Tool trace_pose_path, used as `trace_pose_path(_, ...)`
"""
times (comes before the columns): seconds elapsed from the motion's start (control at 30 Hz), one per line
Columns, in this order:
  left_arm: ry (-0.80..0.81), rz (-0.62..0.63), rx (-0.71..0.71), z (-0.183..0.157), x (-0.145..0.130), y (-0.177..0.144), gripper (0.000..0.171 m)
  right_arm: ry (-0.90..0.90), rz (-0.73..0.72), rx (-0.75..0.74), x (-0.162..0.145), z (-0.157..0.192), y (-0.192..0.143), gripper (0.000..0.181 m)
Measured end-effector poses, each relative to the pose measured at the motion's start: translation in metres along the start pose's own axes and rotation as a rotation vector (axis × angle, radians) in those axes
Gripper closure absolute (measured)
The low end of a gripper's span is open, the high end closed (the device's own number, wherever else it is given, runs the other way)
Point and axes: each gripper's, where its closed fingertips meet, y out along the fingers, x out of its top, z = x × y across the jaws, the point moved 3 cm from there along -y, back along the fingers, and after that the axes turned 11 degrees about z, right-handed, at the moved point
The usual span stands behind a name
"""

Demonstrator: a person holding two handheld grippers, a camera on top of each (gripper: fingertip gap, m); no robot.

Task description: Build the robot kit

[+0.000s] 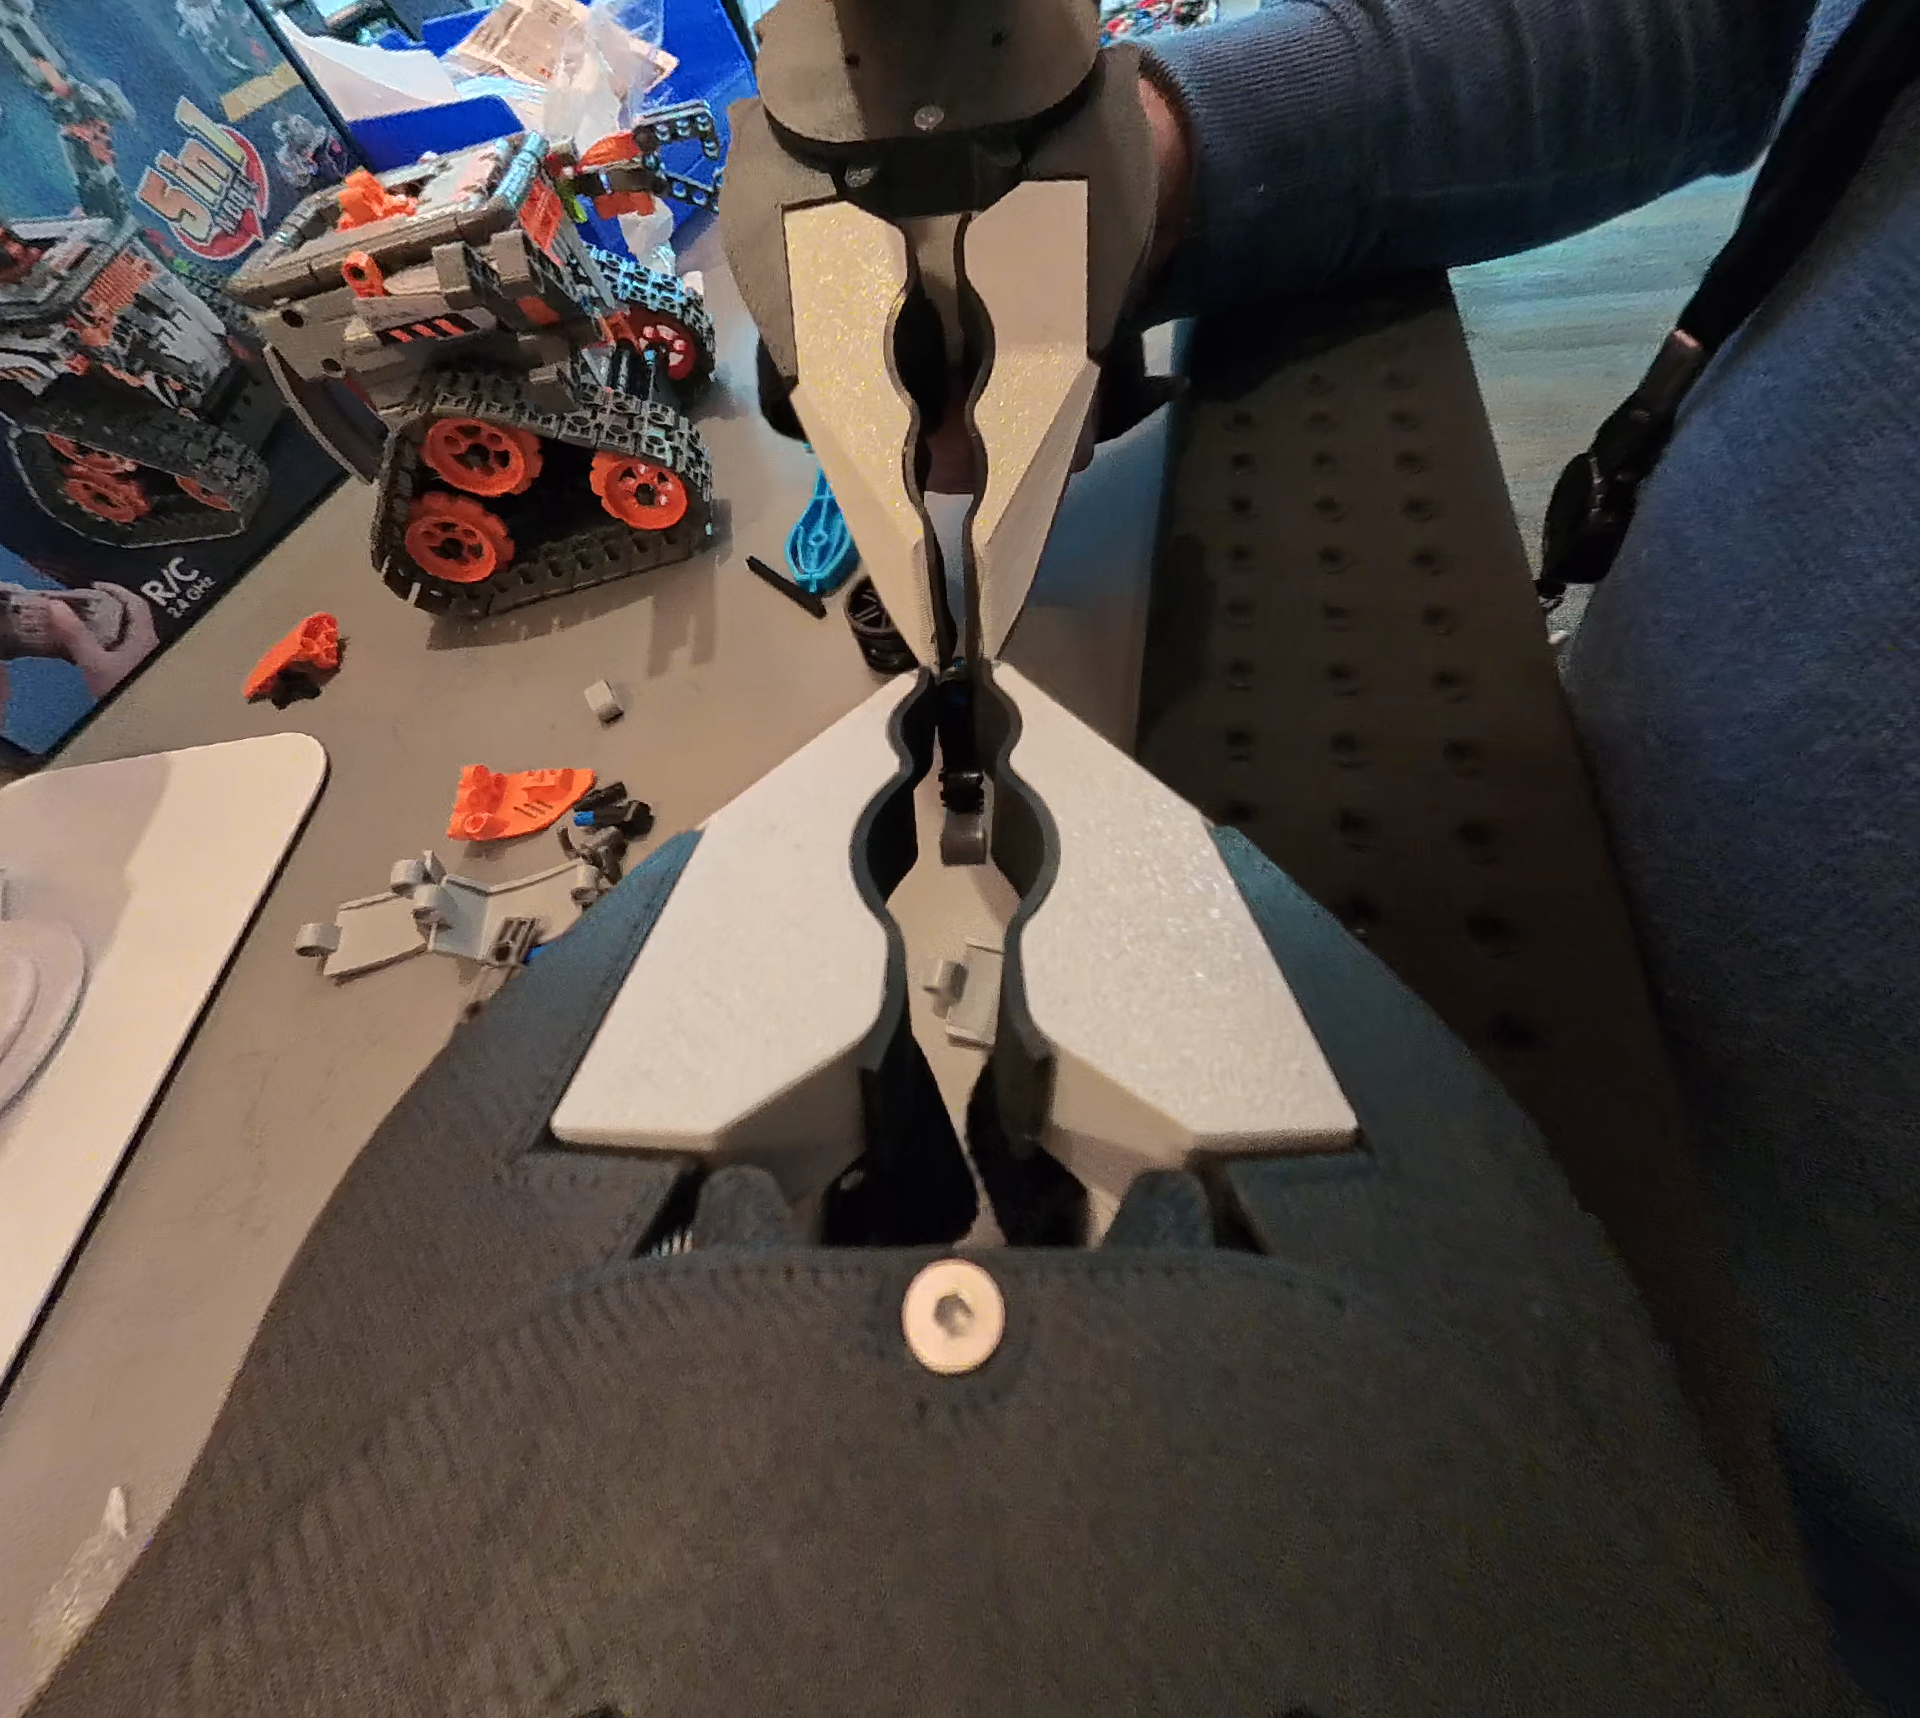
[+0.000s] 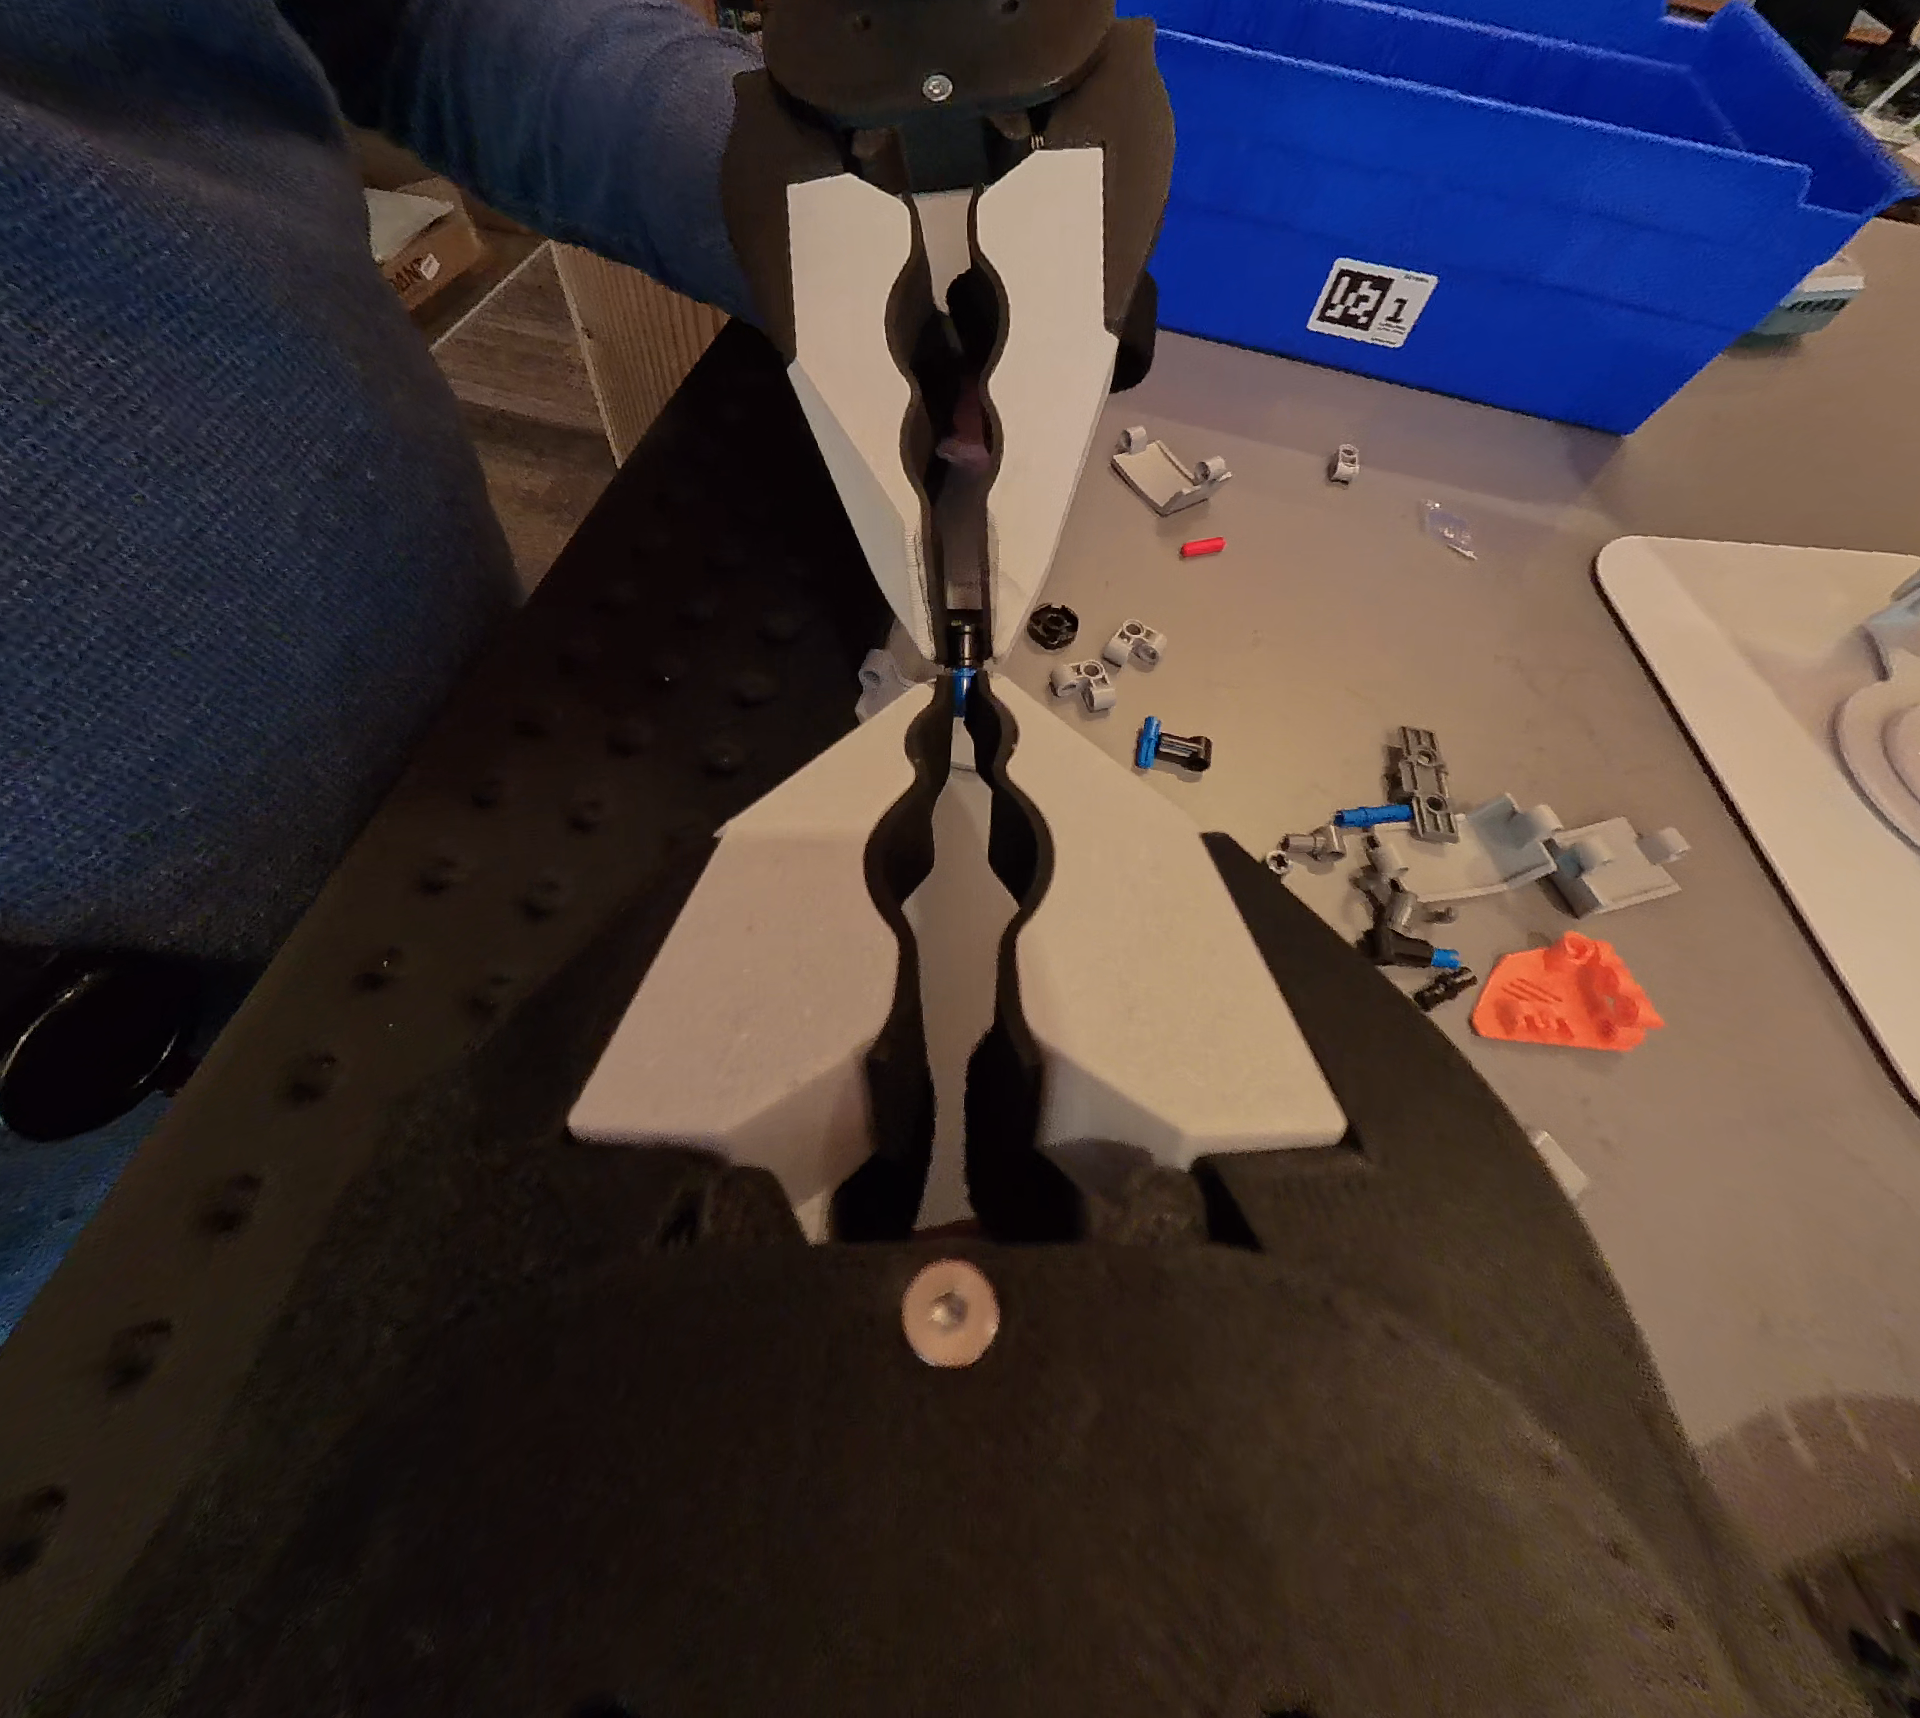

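The two grippers are held tip to tip above the table [image 2: 1351, 629]. The left gripper [image 1: 951, 692] is clamped on a black connector [image 1: 961, 785] with a grey end. The right gripper [image 2: 961, 697] is pinched on a blue pin [image 2: 961, 686]. Pin and connector lie along the shared line of the jaws, apparently touching end to end. The joint itself is mostly hidden between the fingertips. Loose grey parts [image 2: 1507, 847] are scattered to the side.
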Motion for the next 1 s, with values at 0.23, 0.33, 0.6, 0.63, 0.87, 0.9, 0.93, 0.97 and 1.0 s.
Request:
trace_pose_path(0.23, -0.001, 0.013, 0.038, 0.009, 0.003, -0.001, 0.153, 0.022, -0.006, -0.028, -0.005, -0.007, -0.014, 0.181)
trace_pose_path(0.33, -0.002, 0.038, 0.033, 0.007, 0.001, 0.004, 0.160, 0.015, -0.013, -0.026, -0.003, -0.006, -0.016, 0.180)
trace_pose_path(0.6, 0.017, 0.062, 0.029, 0.001, 0.000, 0.012, 0.167, 0.002, -0.010, -0.016, -0.003, -0.002, -0.017, 0.181)
trace_pose_path(0.63, 0.028, 0.071, 0.028, -0.001, -0.001, 0.012, 0.167, 0.002, -0.010, -0.008, -0.003, -0.001, -0.016, 0.181)
trace_pose_path(0.87, 0.035, 0.089, 0.039, 0.001, -0.001, 0.012, 0.167, 0.011, -0.009, -0.016, -0.002, -0.002, -0.015, 0.180)
trace_pose_path(0.9, 0.039, 0.093, 0.040, 0.001, 0.000, 0.011, 0.166, 0.010, -0.015, -0.016, -0.001, -0.002, -0.016, 0.180)
trace_pose_path(0.93, 0.043, 0.102, 0.044, 0.002, 0.000, 0.010, 0.166, 0.005, -0.012, -0.022, -0.001, -0.002, -0.016, 0.180)
trace_pose_path(0.97, 0.042, 0.113, 0.044, 0.002, -0.001, 0.010, 0.166, 0.002, -0.002, -0.027, -0.001, -0.002, -0.015, 0.180)
trace_pose_path(1.0, 0.033, 0.123, 0.040, 0.002, -0.002, 0.010, 0.166, -0.001, 0.006, -0.032, -0.001, -0.002, -0.014, 0.180)
